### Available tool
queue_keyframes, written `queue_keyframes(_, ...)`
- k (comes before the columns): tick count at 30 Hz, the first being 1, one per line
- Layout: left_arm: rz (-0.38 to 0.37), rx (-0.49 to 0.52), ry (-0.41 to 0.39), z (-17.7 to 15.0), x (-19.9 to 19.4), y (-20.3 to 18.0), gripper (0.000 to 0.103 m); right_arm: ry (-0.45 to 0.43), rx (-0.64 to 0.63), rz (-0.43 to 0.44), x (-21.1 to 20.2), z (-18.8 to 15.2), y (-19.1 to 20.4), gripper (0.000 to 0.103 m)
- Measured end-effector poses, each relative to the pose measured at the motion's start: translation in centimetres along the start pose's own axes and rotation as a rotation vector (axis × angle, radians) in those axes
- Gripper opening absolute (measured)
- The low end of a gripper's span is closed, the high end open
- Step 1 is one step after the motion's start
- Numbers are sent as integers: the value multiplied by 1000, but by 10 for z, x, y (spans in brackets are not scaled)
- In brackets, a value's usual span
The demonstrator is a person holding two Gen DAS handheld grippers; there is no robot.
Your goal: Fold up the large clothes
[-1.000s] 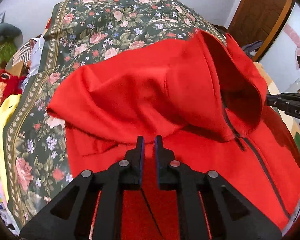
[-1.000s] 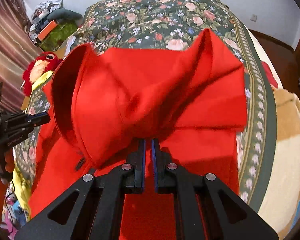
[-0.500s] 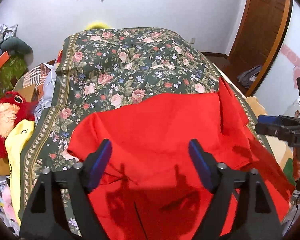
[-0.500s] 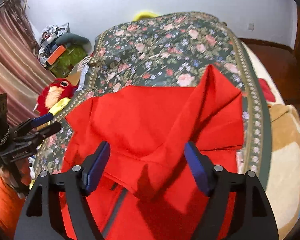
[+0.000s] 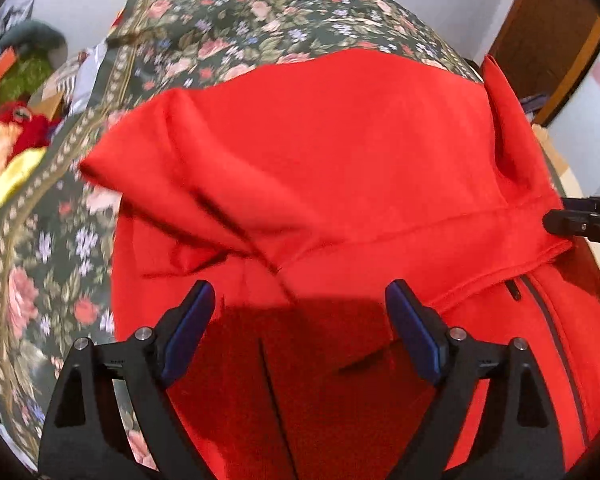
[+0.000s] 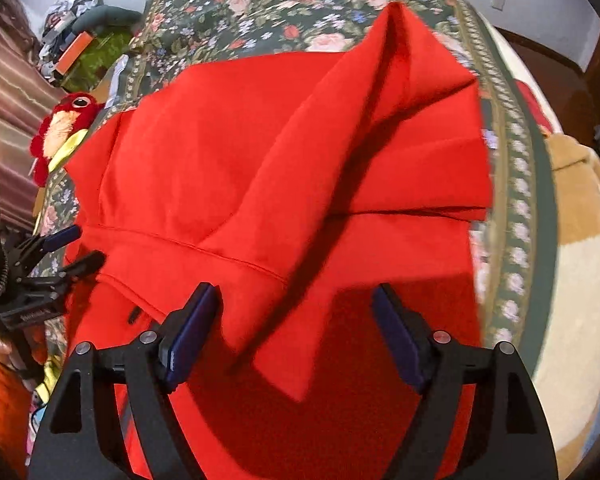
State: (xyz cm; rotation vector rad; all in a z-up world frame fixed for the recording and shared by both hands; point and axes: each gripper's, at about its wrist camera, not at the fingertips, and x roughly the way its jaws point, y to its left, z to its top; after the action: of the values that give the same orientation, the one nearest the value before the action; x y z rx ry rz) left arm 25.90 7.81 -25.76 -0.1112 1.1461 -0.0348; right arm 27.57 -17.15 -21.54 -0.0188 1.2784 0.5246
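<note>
Hanging over the bed, both sets of tongs stand wide and hold nothing. The left tongs (image 5: 300, 320) have just been opening, and so have the right tongs (image 6: 296, 320). Red cloth lies under each pair, but the blue pads are clear of it on both sides, so this looks like a release with the fold just laid.

And there it sits: the big red zip-front fleece garment (image 5: 340, 152) lies on the bed with the dark green floral bedspread (image 5: 240, 20), its upper half doubled over towards the near edge. The folded edge with its seam runs across the middle, with the dark zip (image 5: 548, 320) of the layer beneath showing just below it. That makes sense of the two hands working side by side: one on each end of the fold, so a wide garment comes over evenly.

It isn't tidy yet, mind. From the right wrist camera, a red flap (image 6: 412, 92) stands up in a peak on the far right, and a loose corner droops between the right tongs. On the left, the fabric bunches into a rounded bulge. My guess is some smoothing or another fold is needed.

Off to the side, a red plush toy (image 6: 66, 120) sits by the bed's left edge, well clear of the work.
</note>
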Motion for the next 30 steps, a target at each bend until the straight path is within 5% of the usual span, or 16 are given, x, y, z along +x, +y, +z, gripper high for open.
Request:
queue_keyframes(11, 62, -96, -104, 25, -42, 58, 88, -139, -10, -53, -32, 28, 0, 78)
queue_keyframes(14, 111, -112, -129, 47, -38, 72, 88, -182, -2, -61, -27, 50, 3, 88)
queue_keyframes(22, 243, -184, -110, 94, 14, 104, 88, -153, 22, -231, 28, 109, -9, 89)
queue_keyframes(25, 341, -178, -64, 94, 42, 114, 88, -158, 23, -334, 35, 115, -22, 89)
queue_keyframes(30, 335, -223, -48, 75, 62, 136, 88, -213, 81, -379, 22, 108, -69, 89)
